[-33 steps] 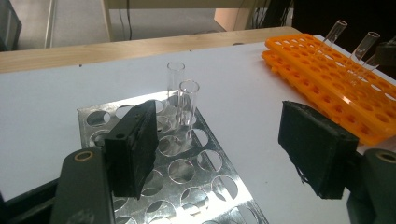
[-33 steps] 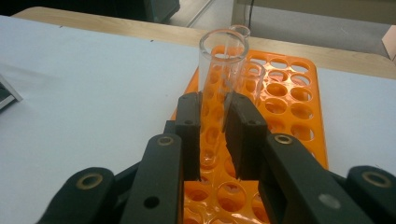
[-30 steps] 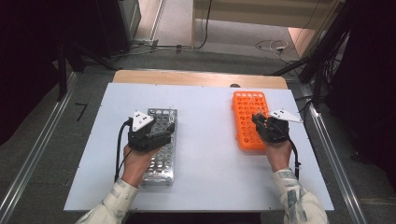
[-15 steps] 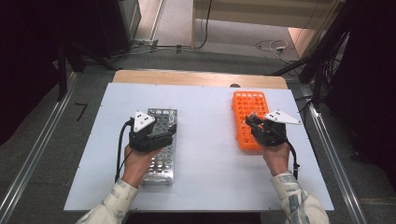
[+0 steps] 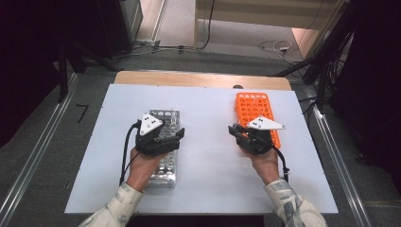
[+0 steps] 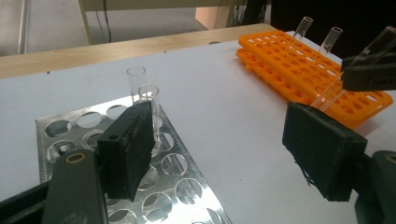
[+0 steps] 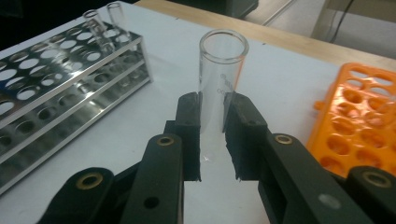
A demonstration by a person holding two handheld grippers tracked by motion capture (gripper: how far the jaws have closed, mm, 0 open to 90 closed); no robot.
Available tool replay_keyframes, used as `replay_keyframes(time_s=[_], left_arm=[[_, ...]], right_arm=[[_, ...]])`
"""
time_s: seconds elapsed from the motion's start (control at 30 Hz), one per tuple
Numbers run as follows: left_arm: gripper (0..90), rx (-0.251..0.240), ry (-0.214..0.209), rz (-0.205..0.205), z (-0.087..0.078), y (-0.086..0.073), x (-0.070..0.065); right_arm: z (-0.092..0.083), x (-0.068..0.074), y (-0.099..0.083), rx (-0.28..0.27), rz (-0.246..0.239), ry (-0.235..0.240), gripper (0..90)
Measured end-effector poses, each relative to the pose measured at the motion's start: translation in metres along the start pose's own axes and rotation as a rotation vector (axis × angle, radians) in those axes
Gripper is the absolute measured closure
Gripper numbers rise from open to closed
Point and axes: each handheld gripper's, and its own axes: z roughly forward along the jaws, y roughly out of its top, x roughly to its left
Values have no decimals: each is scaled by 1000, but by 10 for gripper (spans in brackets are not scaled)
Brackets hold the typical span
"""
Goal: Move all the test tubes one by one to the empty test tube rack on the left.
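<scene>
One tube (image 7: pixel 220 88) clamped in right tool (image 7: pixel 212 140)

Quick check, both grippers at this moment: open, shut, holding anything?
Left gripper: open, nothing between its jaws, over the metal rack.
Right gripper: shut on a glass test tube.

Left tongs (image 6: pixel 224 154) gape wide — right tongs (image 7: pixel 212 135) clamped, both forearms low.
</scene>
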Motion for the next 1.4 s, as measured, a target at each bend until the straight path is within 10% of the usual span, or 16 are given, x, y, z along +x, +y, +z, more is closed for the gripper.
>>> replay_keyframes(time_s=[1.0, 1.4], left_arm=[[274, 18, -119, 73, 14, -3, -42], [444, 18, -157, 89, 20, -5, -50]], right_arm=[[36, 65, -5, 74, -107, 155, 734], [38, 73, -4, 76, -124, 180, 734]])
